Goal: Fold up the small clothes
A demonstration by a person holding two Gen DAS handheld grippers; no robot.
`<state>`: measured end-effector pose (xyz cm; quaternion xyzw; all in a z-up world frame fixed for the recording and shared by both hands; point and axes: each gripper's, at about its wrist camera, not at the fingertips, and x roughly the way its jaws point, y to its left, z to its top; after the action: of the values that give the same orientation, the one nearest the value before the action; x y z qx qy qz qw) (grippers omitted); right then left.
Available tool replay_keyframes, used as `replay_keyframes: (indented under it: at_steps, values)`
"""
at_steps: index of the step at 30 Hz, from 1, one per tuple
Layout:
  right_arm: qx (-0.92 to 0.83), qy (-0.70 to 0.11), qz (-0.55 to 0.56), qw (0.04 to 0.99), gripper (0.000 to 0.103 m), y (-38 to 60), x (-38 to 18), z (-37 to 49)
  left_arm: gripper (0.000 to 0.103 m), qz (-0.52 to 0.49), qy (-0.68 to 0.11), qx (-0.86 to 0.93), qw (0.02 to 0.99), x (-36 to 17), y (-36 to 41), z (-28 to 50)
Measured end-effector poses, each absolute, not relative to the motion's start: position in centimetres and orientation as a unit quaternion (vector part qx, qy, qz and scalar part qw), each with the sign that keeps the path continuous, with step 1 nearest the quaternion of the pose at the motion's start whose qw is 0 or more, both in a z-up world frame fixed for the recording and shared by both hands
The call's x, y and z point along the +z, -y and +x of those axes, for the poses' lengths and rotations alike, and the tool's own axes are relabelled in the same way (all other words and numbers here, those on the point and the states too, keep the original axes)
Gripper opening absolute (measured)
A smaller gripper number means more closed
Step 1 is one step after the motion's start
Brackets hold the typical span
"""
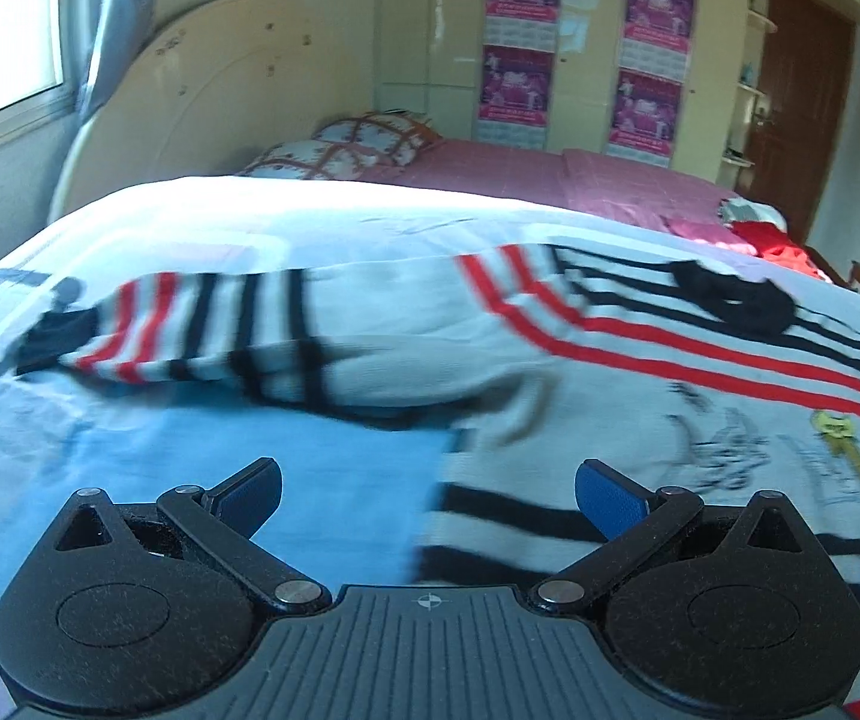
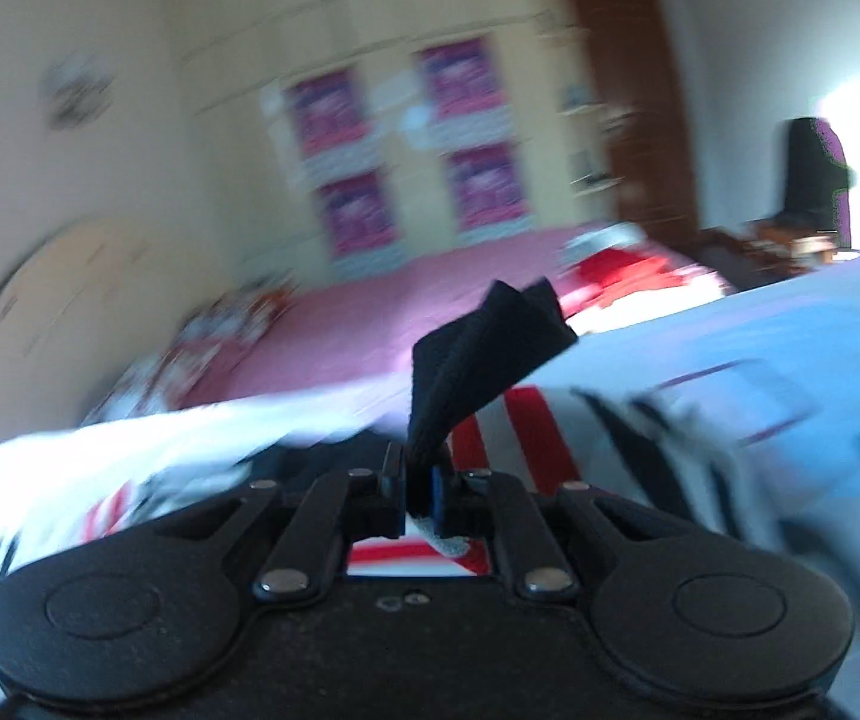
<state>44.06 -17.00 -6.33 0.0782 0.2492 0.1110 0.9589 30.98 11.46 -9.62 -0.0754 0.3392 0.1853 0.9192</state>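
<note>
A small white garment with black and red stripes (image 1: 370,324) lies spread on a light blue printed sheet (image 1: 286,456); its black collar (image 1: 730,294) sits at the right, a sleeve with a black cuff (image 1: 52,342) stretches left. My left gripper (image 1: 428,495) hovers open above the garment's lower edge, nothing between its blue pads (image 1: 607,495). In the blurred right wrist view my right gripper (image 2: 417,483) is shut on a black cuff (image 2: 490,342) of the striped garment (image 2: 526,438), which sticks up from the jaws.
A pink bedspread (image 1: 550,174) lies beyond, with patterned pillows (image 1: 358,144) by a cream headboard (image 1: 220,102). Red cloth (image 1: 778,246) is heaped at the bed's far right. Wardrobe doors with pink posters (image 1: 520,42) and a brown door (image 1: 802,108) stand behind.
</note>
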Motion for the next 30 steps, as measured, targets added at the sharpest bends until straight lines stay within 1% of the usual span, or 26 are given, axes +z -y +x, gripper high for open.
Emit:
replay_keyframes:
  at_steps: [2, 3, 4, 5, 6, 8, 10, 13, 17, 18, 19, 20, 22, 25, 26, 27, 30]
  values:
    - [0.15, -0.273, 0.056, 0.949, 0.009, 13.3, -8.2, 44.2, 0.103, -0.078, -0.345, 0.187, 0.917, -9.9, -12.9, 30.7]
    - [0.166, -0.29, 0.044, 0.942, 0.013, 11.8, -9.5, 44.3, 0.103, -0.078, -0.349, 0.188, 0.915, -10.0, -13.5, 30.6]
    - [0.181, -0.316, 0.026, 0.931, 0.02, 10.3, -10.4, 44.9, 0.103, -0.08, -0.353, 0.186, 0.913, -10.1, -13.9, 30.6]
    - [0.189, -0.346, 0.005, 0.919, 0.032, 9.1, -11.5, 45.1, 0.103, -0.082, -0.354, 0.183, 0.913, -10.2, -14.1, 30.7]
    - [0.19, -0.36, -0.015, 0.913, 0.033, 8.2, -12.2, 44.7, 0.103, -0.084, -0.353, 0.18, 0.914, -10.1, -14.3, 30.8]
    - [0.193, -0.322, -0.037, 0.926, 0.037, 8.2, -11.3, 42.9, 0.103, -0.086, -0.352, 0.166, 0.917, -10.0, -14.1, 31.3]
    - [0.195, -0.299, -0.007, 0.934, 0.035, 9.5, -9.7, 41.3, 0.103, -0.094, -0.349, 0.145, 0.921, -9.9, -13.4, 32.1]
    - [0.157, -0.273, 0.019, 0.949, 0.034, 12.7, -7.7, 39.3, 0.103, -0.136, -0.346, 0.089, 0.924, -9.9, -11.2, 34.2]
    - [0.093, -0.267, 0.044, 0.958, 0.036, 16.9, -6.5, 37.6, 0.102, -0.206, -0.344, 0.001, 0.916, -11.1, -7.4, 38.7]
    - [0.081, -0.266, 0.047, 0.959, 0.036, 18.1, -6.1, 37.2, 0.102, -0.208, -0.348, -0.008, 0.914, -11.6, -6.5, 39.9]
    - [0.072, -0.266, 0.05, 0.96, 0.036, 19.5, -6.2, 36.6, 0.1, -0.205, -0.352, -0.011, 0.913, -12.2, -5.7, 41.1]
    - [0.063, -0.266, 0.054, 0.96, 0.036, 20.7, -6.1, 36.4, 0.08, -0.201, -0.36, -0.011, 0.911, -12.7, -5.1, 42.3]
    - [0.049, -0.27, 0.062, 0.96, 0.037, 22.9, -6.2, 35.9, 0.049, -0.219, -0.381, -0.023, 0.898, -14.0, -4.7, 44.7]
    - [0.029, -0.274, 0.076, 0.958, 0.037, 25.3, -6.8, 35.7, 0.03, -0.195, -0.384, -0.019, 0.902, -14.7, -3.4, 47.2]
    - [0.023, -0.275, 0.083, 0.957, 0.037, 25.8, -7.0, 35.7, 0.008, -0.184, -0.385, -0.019, 0.904, -14.9, -2.9, 48.0]
    - [0.019, -0.277, 0.089, 0.957, 0.037, 26.3, -7.2, 35.6, 0.004, -0.185, -0.381, -0.023, 0.906, -14.7, -2.8, 48.3]
    - [0.012, -0.277, 0.098, 0.956, 0.037, 27.1, -7.6, 35.8, 0.004, -0.181, -0.318, -0.022, 0.93, -12.1, -2.4, 47.6]
